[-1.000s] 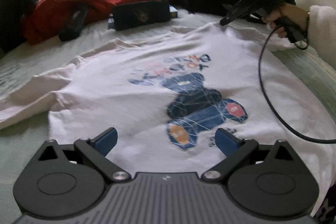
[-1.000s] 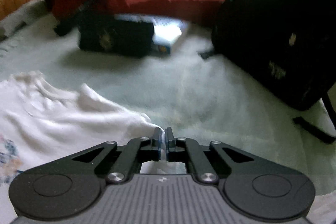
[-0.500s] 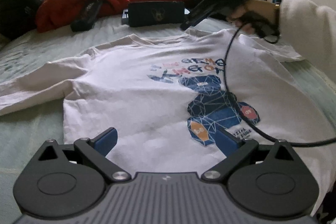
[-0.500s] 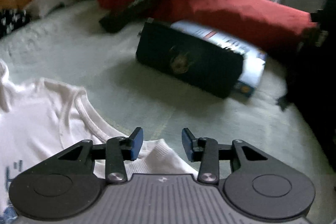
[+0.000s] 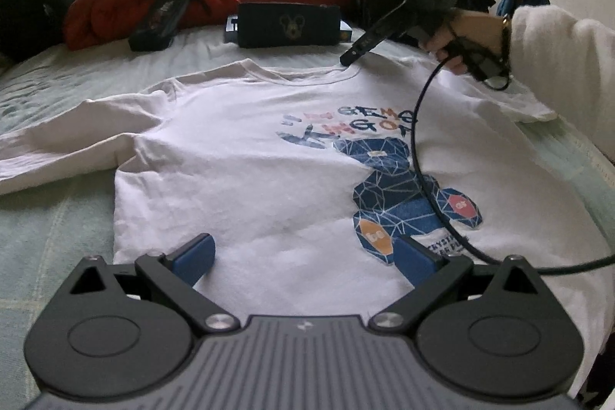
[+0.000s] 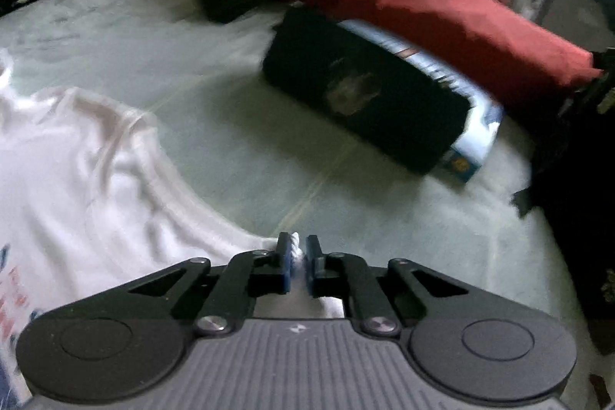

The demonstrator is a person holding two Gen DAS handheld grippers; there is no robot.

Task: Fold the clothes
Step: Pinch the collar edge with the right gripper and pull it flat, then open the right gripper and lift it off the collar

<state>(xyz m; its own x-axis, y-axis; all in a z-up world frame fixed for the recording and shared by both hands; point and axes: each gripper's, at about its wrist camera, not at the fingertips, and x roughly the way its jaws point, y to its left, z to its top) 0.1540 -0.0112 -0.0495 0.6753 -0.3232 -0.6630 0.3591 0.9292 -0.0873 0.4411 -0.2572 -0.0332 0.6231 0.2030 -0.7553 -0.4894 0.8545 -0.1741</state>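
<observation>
Collar freshly pinched, fold not yet begun.

Right tongs [image 6: 296, 258] now pressed together on the neckline of the white T-shirt [image 5: 246, 179], after springing apart half a second back and shifting from the shoulder edge to the collar (seen at 12 o'clock from the left wrist). Left tongs [image 5: 303, 254] spread wide, empty, hovering at the hem near 6 o'clock. Shirt lying flat, print up, on the bed [image 6: 238, 125]; probably ready for a first lift.
</observation>
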